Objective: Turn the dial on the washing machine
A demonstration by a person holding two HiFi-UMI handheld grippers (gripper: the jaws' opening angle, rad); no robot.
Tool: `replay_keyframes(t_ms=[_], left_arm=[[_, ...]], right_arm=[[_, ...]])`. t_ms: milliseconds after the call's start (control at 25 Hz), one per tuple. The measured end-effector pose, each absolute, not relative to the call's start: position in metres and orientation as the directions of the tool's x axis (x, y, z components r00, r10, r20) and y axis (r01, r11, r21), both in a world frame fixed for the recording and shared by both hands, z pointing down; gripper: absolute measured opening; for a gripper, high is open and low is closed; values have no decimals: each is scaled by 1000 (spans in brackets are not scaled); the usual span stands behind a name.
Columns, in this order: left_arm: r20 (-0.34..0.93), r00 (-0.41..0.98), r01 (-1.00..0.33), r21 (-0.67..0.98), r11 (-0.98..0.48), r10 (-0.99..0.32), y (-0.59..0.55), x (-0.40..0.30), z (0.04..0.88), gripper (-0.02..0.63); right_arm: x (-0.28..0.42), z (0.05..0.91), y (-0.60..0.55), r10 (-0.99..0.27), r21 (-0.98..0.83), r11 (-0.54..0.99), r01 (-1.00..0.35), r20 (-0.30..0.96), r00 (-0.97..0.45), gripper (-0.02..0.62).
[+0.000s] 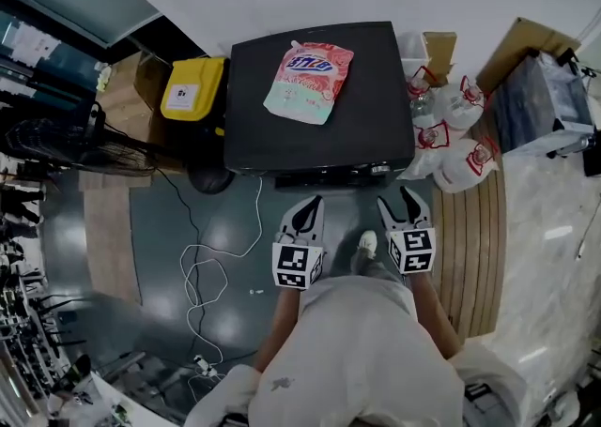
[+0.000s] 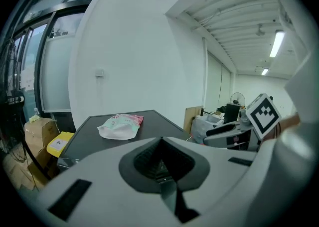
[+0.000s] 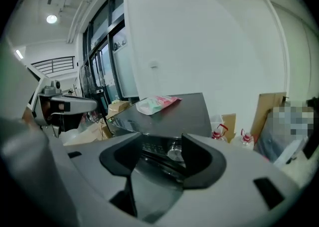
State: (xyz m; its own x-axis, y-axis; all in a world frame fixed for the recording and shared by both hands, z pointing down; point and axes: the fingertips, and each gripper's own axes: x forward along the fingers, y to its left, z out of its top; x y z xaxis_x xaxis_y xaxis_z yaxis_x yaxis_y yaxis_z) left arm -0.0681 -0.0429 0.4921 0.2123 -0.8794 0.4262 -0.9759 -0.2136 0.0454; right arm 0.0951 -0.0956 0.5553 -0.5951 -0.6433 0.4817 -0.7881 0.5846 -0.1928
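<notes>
While you are standing in front of the washing machine (image 1: 371, 125), the head view is showing both grippers hanging just off its front edge, touching nothing. Your left gripper (image 1: 310, 205) is pointing at the middle of the machine's front, its jaws pressed together with nothing in them. Your right gripper (image 1: 398, 200) is pointing toward the machine's right front corner, its jaws standing apart and empty. The dial (image 1: 380, 170) is sitting on the control strip along the machine's front edge, toward its right end, just beyond the right gripper's tips. A pink and green pouch (image 1: 310, 81) is lying flat on the machine's dark lid, toward the back. As you face the machine, a yellow box (image 1: 192, 87) is resting against its left side, and white bags (image 1: 460, 106) with red markings are crowding its right side.

In the left gripper view, you are looking over closed jaws whose dark pads are meeting along a seam. Beyond them the machine's lid is carrying the pouch, and the right gripper is showing off the machine's right side.

In the right gripper view, the jaws are spreading wide, and the machine's control strip is showing in the gap. The dial is sitting there nearer the right-hand jaw, apart from both, with the pouch lying on the lid behind it.
</notes>
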Motion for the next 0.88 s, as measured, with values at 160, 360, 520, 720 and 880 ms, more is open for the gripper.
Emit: replay_keyframes(t_ms=[160, 360, 520, 720, 880], left_arm=[[462, 201, -977, 34, -209, -864, -59, -65, 509, 14], [503, 217, -971, 27, -236, -837, -70, -52, 533, 14], [526, 243, -964, 35, -265, -815, -75, -44, 553, 14], [542, 284, -951, 53, -305, -791, -83, -39, 574, 14], [560, 323, -936, 72, -343, -763, -88, -38, 594, 14]], right_arm=[[98, 583, -108, -610, -211, 587, -782, 521, -598, 250], [94, 606, -120, -586, -224, 592, -775, 540, -604, 252], [90, 624, -127, -576, -221, 586, -780, 564, -592, 255], [82, 648, -134, -573, -222, 563, -796, 590, -570, 258], [73, 661, -138, -575, -218, 546, -809, 605, -551, 262]])
